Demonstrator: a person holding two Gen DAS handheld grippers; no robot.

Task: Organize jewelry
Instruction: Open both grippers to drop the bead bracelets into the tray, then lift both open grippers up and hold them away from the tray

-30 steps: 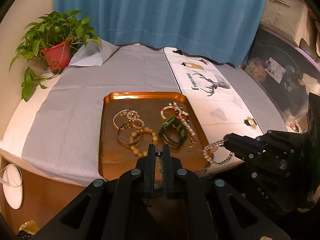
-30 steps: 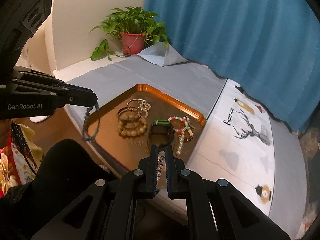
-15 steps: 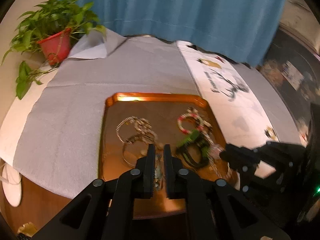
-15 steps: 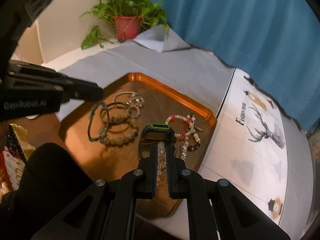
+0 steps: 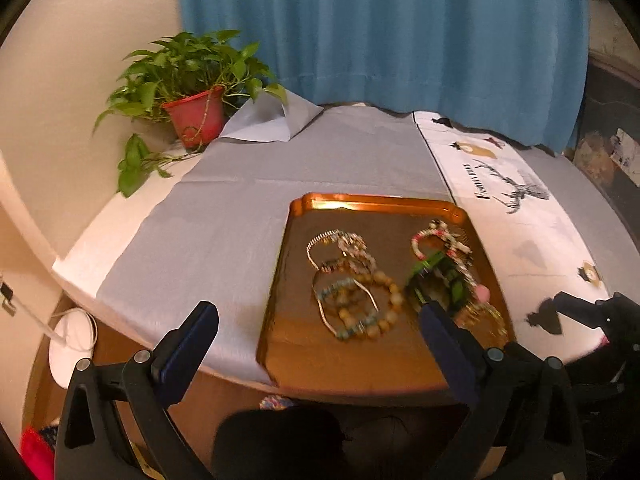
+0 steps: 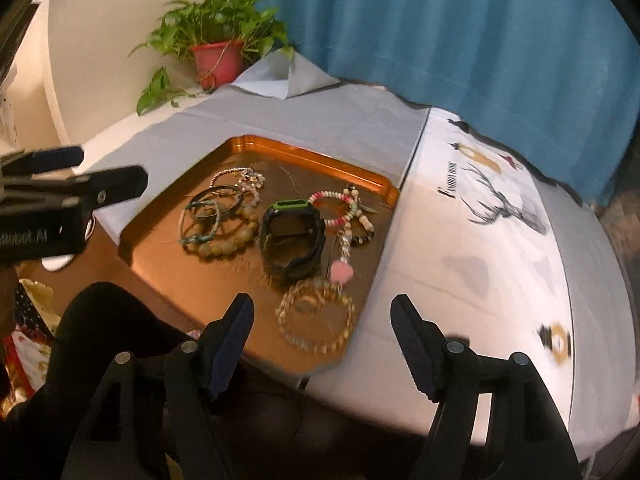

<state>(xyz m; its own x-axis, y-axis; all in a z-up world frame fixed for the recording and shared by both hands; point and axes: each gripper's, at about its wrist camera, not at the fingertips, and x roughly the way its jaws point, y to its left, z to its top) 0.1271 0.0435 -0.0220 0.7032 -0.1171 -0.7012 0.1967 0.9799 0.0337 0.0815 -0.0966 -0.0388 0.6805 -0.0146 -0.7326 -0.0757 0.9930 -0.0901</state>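
Below, my left gripper (image 5: 316,332) hung over the copper tray's (image 5: 360,202) six-o'clock rim, bare grey cloth (image 5: 208,216) at nine o'clock. Its jaws were opening wide, gripping nothing. My right gripper (image 6: 322,332) was opening too, the clear bead bracelet (image 6: 316,322) lying loose on the tray between its fingers. A potted plant (image 5: 192,92) stood at eleven o'clock.

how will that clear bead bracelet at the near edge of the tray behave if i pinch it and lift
The clear bead bracelet looks strung from many small round beads, so it will probably sag into a limp loop rather than hold its ring shape. The glossy beads may slip between flat pads. It lies flat on the copper tray, so pushing would likely slide it, not roll it.
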